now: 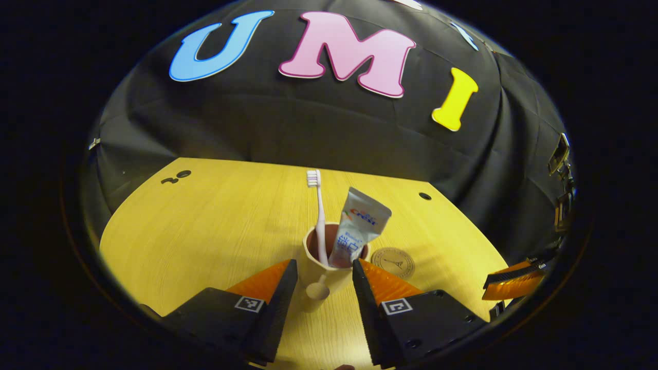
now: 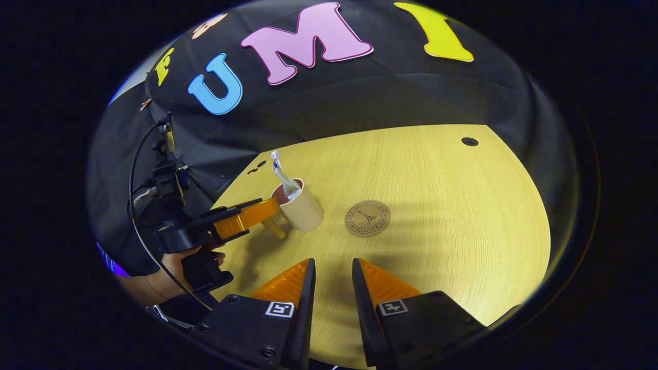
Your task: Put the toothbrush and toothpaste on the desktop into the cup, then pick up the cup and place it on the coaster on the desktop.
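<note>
On the yellow wooden desktop [image 2: 462, 216] the beige cup [image 1: 329, 259] stands upright, its handle turned toward the left gripper [image 1: 321, 280], whose fingers are apart on either side of the cup and handle, not yet pressing; that straddle looks like the set-up for lifting it. Away from the cup, the right gripper [image 2: 331, 277] hovers over bare wood, its fingers parted a little and empty. Just beside the cup lies the round coaster [image 2: 367, 218], unoccupied. Inside the cup lean the toothpaste [image 1: 357, 231] and the toothbrush [image 1: 318, 216], bristles up, so loading seems finished
</note>
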A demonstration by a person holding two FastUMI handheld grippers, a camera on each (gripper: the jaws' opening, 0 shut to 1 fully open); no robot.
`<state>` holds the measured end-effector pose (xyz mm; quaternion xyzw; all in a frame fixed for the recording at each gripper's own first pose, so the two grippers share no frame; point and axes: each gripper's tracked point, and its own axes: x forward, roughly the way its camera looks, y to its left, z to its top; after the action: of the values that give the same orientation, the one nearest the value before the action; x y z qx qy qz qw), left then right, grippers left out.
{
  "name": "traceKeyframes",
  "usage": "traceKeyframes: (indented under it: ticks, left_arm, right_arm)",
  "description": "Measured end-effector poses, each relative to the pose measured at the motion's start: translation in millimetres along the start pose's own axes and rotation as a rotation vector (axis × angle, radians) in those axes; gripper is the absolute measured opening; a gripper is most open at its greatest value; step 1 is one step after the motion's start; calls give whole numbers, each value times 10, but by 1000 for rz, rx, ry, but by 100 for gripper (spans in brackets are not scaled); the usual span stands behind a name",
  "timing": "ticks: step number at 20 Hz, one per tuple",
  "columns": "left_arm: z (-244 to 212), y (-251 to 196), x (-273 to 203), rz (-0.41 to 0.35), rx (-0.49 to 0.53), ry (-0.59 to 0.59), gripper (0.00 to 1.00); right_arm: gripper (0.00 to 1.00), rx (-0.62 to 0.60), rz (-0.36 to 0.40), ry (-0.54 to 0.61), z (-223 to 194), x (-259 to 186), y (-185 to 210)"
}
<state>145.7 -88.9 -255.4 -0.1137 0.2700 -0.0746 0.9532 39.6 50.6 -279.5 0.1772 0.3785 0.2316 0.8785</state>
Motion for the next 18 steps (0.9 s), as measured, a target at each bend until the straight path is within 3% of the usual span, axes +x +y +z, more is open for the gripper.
traceKeyframes:
  ticks: [6, 7, 8, 11, 18]
  left_arm:
    - [-354, 99, 26, -56, 45, 205, 74]
    - [-401, 105, 52, -57, 47, 239, 82]
    - [-435, 126, 77, -54, 55, 271, 74]
    - [-506, 158, 154, -46, 99, 336, 74]
    - [-600, 80, 312, -66, 154, 440, 70]
  right_arm:
    - [44, 45, -20, 14, -160, -40, 9]
    - [44, 63, -19, 31, -221, -32, 18]
    - [44, 87, -16, 47, -282, -28, 9]
    - [44, 132, -30, 70, -452, -57, -12]
    - [44, 155, -145, 64, -687, -177, -328]
